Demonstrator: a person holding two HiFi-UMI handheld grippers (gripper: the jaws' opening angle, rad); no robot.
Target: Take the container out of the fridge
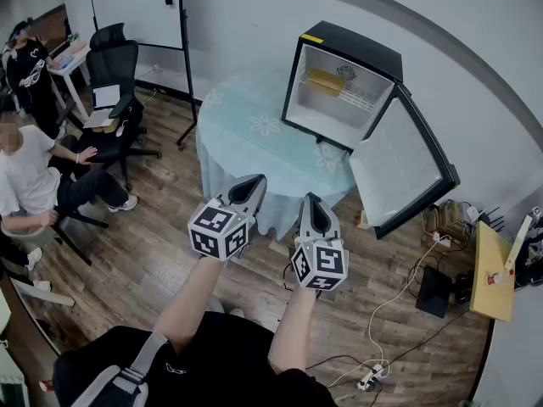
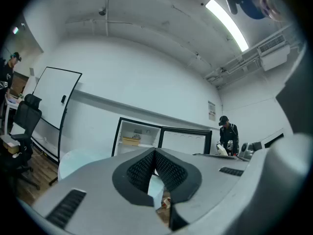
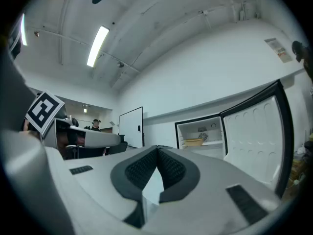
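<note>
A small black fridge (image 1: pixel 344 87) stands on a round table (image 1: pixel 254 142) with its door (image 1: pixel 407 172) swung wide open to the right. On its upper wire shelf lies a yellowish container (image 1: pixel 325 81), also seen in the left gripper view (image 2: pixel 130 141) and the right gripper view (image 3: pixel 193 142). My left gripper (image 1: pixel 253 185) and right gripper (image 1: pixel 315 204) are held side by side in front of the table's near edge, well short of the fridge. Both are shut with nothing between their jaws.
Two people sit at the left by black office chairs (image 1: pixel 114 66) and a desk. A whiteboard stand (image 1: pixel 182 49) is behind the table. Cables, a power strip (image 1: pixel 369 378) and boxes lie on the wood floor at the right, beside a small yellow table (image 1: pixel 492 270).
</note>
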